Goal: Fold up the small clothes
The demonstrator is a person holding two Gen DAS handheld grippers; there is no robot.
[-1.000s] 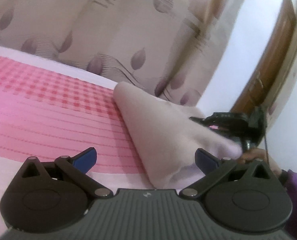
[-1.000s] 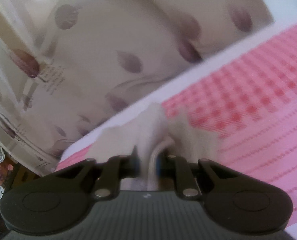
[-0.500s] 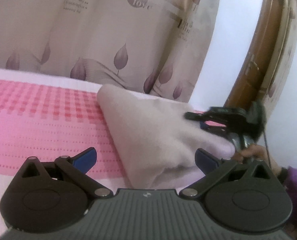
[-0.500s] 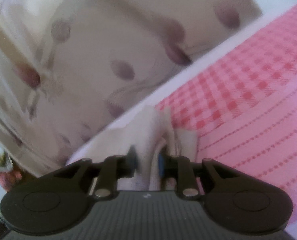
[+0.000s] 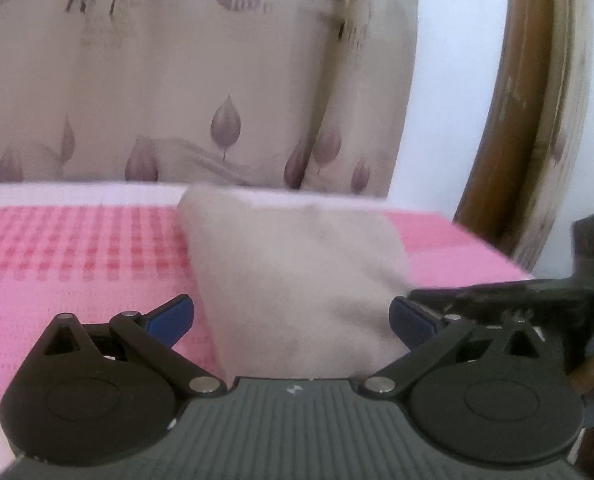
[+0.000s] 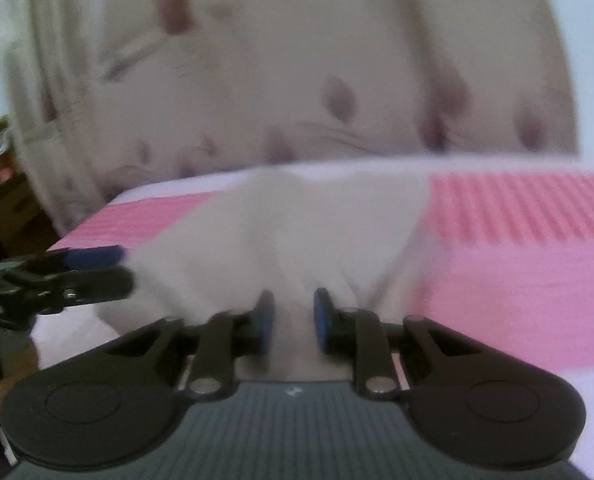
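A small beige garment (image 5: 297, 280) lies folded on the pink checked bed cover (image 5: 77, 264). My left gripper (image 5: 291, 320) is open, its blue pads (image 5: 169, 316) either side of the garment's near edge. In the right wrist view the garment (image 6: 297, 232) bunches toward my right gripper (image 6: 293, 320), whose jaws are close together with the cloth's near edge pinched between the blue pads (image 6: 265, 320). The right gripper also shows at the right edge of the left wrist view (image 5: 497, 296). The left gripper shows at the left of the right wrist view (image 6: 77, 276).
A beige curtain with purple leaf prints (image 5: 177, 100) hangs behind the bed. A brown wooden door frame (image 5: 517, 120) and white wall are at the right. The bed's left edge (image 6: 81, 224) drops off near dark clutter (image 6: 1, 184).
Both cameras have levelled out and swung toward the garment. The right gripper's pads have parted slightly but still pinch the cloth. The left gripper has stayed open around the near edge.
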